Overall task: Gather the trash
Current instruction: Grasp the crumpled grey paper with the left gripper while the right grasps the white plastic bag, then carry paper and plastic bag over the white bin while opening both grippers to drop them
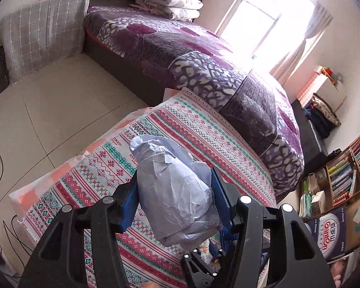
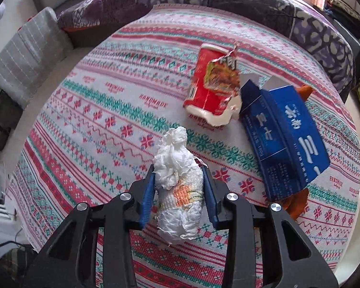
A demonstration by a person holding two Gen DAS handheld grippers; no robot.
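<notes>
While the crumpled pale paper wad (image 1: 177, 192) sits clenched between the blue pads of my left tongs (image 1: 174, 192), raised above the counter, my right tongs (image 2: 178, 184) grip a crumpled white tissue (image 2: 177, 180) with an orange print, low over the patterned cloth (image 2: 96, 124). Beyond the tissue, on the cloth, lie a torn red noodle cup (image 2: 211, 86) on its side and, touching it, a flattened blue carton (image 2: 283, 141) with an orange scrap (image 2: 297, 204) poking from under it. My bed (image 1: 204, 55), under a purple quilt, runs just beside the counter.
</notes>
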